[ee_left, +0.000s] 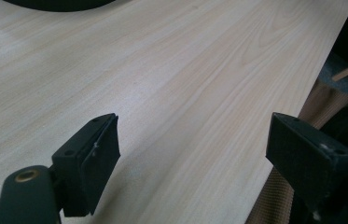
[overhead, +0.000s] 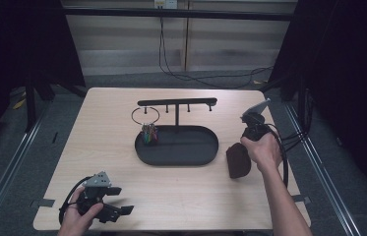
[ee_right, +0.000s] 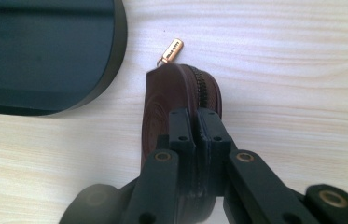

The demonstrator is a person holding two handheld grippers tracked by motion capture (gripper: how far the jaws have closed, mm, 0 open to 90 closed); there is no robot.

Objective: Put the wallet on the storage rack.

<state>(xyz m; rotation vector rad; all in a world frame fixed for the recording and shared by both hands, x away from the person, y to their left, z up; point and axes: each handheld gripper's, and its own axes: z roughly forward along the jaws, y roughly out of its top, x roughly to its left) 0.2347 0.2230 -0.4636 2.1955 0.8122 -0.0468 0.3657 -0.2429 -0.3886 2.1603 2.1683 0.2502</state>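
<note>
We see our right claw (ee_right: 198, 122) clamped on the brown zip pouch (ee_right: 171, 95), just beside the black tray (overhead: 191, 155). The tray holds a small bundle of coloured sticks (overhead: 149, 133). Our left claw (ee_left: 192, 154) gapes empty over the table (ee_left: 171, 79).

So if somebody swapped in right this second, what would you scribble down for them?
Right gripper: shut on the brown zip pouch, edge-on, beside the black tray.
Left gripper: open, nothing between its jaws, over the table's near left corner.
Tray stand: pegs bare; a ring with colourful bits at its left end.
Done: pouch gripped.
Left: probably place the pouch; destination unclear.
</note>
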